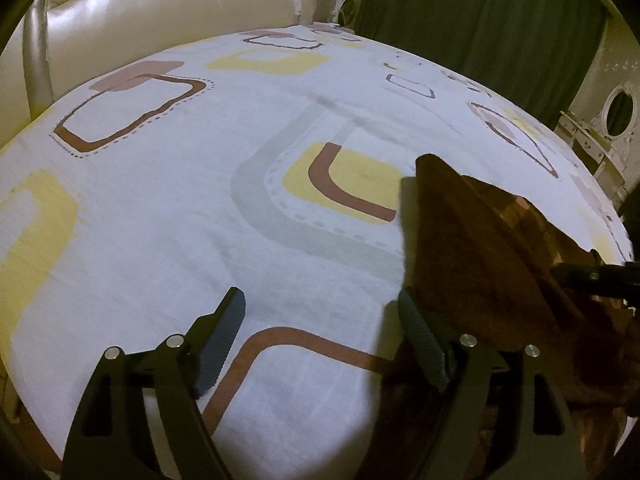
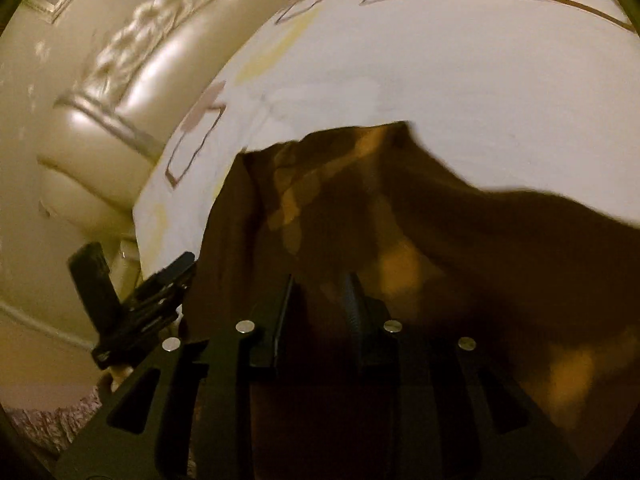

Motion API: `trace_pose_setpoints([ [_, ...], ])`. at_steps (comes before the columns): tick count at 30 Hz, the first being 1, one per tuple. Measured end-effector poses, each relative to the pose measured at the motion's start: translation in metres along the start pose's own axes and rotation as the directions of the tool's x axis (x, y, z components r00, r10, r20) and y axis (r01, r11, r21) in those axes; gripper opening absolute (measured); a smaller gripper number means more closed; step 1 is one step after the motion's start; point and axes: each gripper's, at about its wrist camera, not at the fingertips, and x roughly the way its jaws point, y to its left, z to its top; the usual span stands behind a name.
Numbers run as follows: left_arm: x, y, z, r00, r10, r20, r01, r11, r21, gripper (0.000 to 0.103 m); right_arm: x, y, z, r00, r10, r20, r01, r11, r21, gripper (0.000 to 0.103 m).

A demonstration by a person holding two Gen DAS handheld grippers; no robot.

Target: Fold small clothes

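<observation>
The brown cloth (image 1: 492,248) lies on the bed (image 1: 168,216) at the left tongs' (image 1: 320,320) three o'clock — these gape empty, the right tongs (image 2: 320,292) stand narrowly parted over cloth, grip unclear — so pinch one edge cleanly before folding.

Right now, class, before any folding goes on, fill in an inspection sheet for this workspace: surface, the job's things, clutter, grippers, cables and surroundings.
Surface: bed sheet, white with yellow, brown and grey rounded squares, lying flat.
Job's things: brown garment, rumpled and raised at the right of the left wrist view; it fills the lower part of the right wrist view.
Clutter: nothing seen.
Grippers: left gripper open, nothing between its jaws, its right finger beside the garment's edge. Right gripper narrowly open over the garment; the blurred view does not show a grip.
Cables: nothing seen.
Surroundings: cream padded headboard, green curtain, white dresser with oval mirror.
</observation>
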Motion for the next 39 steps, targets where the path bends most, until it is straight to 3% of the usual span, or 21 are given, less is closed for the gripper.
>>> trace_pose_setpoints([
  [2,0.000,0.000,0.000,1.000,-0.005,0.000,0.005,1.000,0.001,0.080,0.011,0.008,0.004,1.000,0.014,-0.022,-0.015,0.999,-0.036,0.023],
  [3,0.000,0.000,0.000,1.000,-0.005,0.000,0.005,1.000,0.001,0.080,0.015,0.013,0.006,0.999,0.001,-0.034,-0.003,0.998,-0.061,0.001],
  [7,0.000,-0.001,0.000,1.000,-0.004,0.000,0.004,1.000,0.002,0.080,0.019,0.029,0.007,0.998,-0.048,-0.041,0.041,0.986,-0.159,0.001],
  [13,0.001,-0.001,0.001,1.000,0.001,0.000,-0.001,1.000,0.006,0.080,-0.008,0.010,0.013,0.989,-0.076,0.125,0.084,0.994,-0.066,0.001],
  [19,0.002,-0.002,0.001,1.000,0.004,0.000,-0.004,1.000,0.009,0.080,0.018,0.000,0.015,0.987,-0.143,0.079,0.146,0.989,-0.037,0.001],
  [22,0.002,-0.001,0.001,1.000,0.005,0.001,-0.005,1.000,0.014,0.080,0.012,-0.006,0.012,0.987,-0.134,0.088,0.134,0.991,0.005,0.001],
  [25,0.001,-0.002,0.000,1.000,0.003,0.000,-0.003,1.000,0.013,0.080,-0.008,-0.006,0.002,0.976,-0.180,0.124,0.180,0.984,0.011,0.006],
  [27,0.001,-0.002,0.001,1.000,-0.003,0.000,0.003,1.000,0.017,0.080,-0.033,-0.008,-0.013,0.970,-0.180,0.161,0.175,0.984,0.044,0.008],
  [31,-0.001,0.003,0.000,0.999,-0.054,-0.002,0.054,0.998,0.024,0.083,-0.085,-0.014,-0.062,0.955,-0.168,0.244,0.147,0.984,0.105,0.027],
  [36,-0.017,0.013,-0.007,0.992,-0.120,-0.044,0.123,0.990,0.072,0.083,-0.153,-0.035,-0.162,0.935,-0.171,0.310,0.096,0.965,0.245,0.030],
  [39,-0.037,0.024,-0.021,0.972,-0.206,-0.117,0.217,0.972,0.089,0.083,-0.181,-0.048,-0.220,0.929,-0.199,0.312,0.096,0.943,0.317,0.032],
])
